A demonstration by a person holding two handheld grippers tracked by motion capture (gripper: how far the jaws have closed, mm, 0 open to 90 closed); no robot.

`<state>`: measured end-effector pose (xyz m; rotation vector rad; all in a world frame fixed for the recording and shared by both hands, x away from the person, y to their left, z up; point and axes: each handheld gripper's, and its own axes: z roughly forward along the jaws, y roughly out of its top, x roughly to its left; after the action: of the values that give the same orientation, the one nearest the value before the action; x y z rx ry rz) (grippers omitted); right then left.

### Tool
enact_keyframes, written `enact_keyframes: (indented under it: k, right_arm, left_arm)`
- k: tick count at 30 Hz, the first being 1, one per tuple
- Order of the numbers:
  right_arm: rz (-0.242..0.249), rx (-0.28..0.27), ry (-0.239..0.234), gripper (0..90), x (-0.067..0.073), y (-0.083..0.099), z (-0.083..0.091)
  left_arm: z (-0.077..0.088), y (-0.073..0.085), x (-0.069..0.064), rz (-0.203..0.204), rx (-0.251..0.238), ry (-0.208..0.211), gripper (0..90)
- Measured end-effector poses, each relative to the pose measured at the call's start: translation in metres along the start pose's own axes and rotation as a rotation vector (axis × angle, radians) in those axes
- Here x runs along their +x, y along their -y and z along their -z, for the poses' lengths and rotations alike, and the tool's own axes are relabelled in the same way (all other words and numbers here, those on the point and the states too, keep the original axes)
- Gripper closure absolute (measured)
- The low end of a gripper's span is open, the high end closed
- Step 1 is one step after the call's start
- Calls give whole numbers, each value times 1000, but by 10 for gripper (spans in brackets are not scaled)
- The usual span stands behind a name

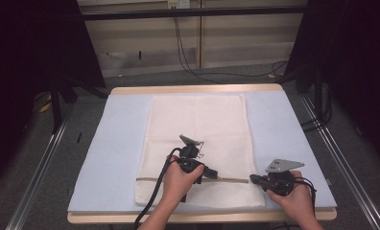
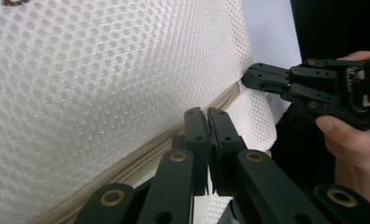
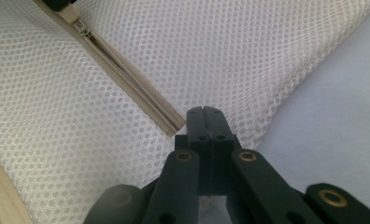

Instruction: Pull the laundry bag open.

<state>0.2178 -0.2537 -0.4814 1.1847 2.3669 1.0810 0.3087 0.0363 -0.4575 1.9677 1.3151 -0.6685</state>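
Mesh bag (image 1: 197, 143): white netted laundry bag, flat on the table's blue mat (image 1: 293, 139), long side running away from the tongs.
Zipper (image 3: 127, 79): beige, across the bag's near end, between the two tongs.
Left tongs (image 1: 212, 174): jaws pressed together at the zipper line; whether they pinch the slider (image 3: 82, 29) I cannot tell.
Right tongs (image 1: 253, 179): jaws closed, nipping the bag's corner just past the zipper's end.
Progress: judged mid-zip; teeth lie parted near the slider, the closed stretch runs towards the right tongs.
Remaining: roughly half of the run.
Contents: bag lies flat, apparently empty.
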Motion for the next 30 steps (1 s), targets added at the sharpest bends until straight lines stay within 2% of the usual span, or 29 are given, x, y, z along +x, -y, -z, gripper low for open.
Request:
enact_keyframes:
  k: [4, 12, 15, 16, 19, 20, 22, 23, 30]
  right_arm:
    - [2, 0, 1, 900, 0, 0, 0]
    - [1, 2, 1, 900, 0, 0, 0]
    - [-1, 1, -1, 900, 0, 0, 0]
    - [-1, 1, -2, 900, 0, 0, 0]
    - [-1, 1, 1, 900, 0, 0, 0]
    - [-1, 0, 1, 900, 0, 0, 0]
    - [-1, 0, 0, 900, 0, 0, 0]
    - [-1, 0, 0, 900, 0, 0, 0]
    - [-2, 2, 0, 900, 0, 0, 0]
  left_arm:
    - [1, 0, 3, 1, 15, 17, 876]
    - [4, 1, 5, 4, 5, 3, 876]
    - [5, 2, 5, 12, 9, 16, 876]
    - [5, 2, 7, 10, 0, -1, 876]
    - [6, 1, 9, 9, 8, 15, 876]
    - [7, 3, 8, 14, -5, -2, 876]
    - [8, 3, 9, 15, -3, 9, 876]
    - [8, 3, 9, 15, -7, -3, 876]
    - [18, 5, 17, 22, -6, 5, 876]
